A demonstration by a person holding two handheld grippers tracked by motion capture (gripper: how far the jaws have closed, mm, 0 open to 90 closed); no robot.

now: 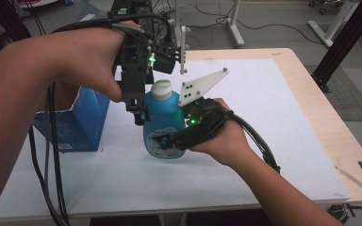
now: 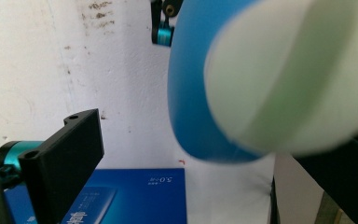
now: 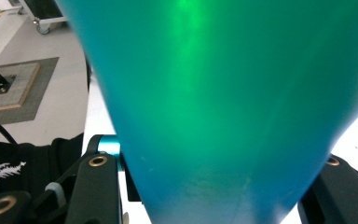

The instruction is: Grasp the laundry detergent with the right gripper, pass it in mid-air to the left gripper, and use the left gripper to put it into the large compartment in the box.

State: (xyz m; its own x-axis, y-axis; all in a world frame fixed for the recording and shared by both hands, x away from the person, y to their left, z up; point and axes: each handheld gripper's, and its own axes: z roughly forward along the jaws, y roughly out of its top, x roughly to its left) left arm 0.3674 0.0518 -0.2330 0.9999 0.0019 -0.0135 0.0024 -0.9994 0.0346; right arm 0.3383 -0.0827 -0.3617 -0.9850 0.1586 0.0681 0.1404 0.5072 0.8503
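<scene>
Your right hand-held gripper [image 1: 162, 141] is clamped on the blue bottle [image 1: 162, 125], upright on the counter [image 1: 245, 155]. Left hand-held gripper [image 1: 143, 101] stands open, straddling the white cap [image 1: 161, 89]. Centre it, then close squarely.

right hand-held gripper [image 1: 169, 141] clamped low, left hand-held gripper [image 1: 143, 110] hanging downward from above, jaws apart

Bottle [image 1: 162, 123] standing at frame centre on the table [image 1: 287, 141]; box [image 1: 82, 125] sitting just left of it; right gripper [image 1: 169, 140] clamping its lower body; left gripper [image 1: 143, 101] hovering around its cap [image 1: 161, 89].
</scene>
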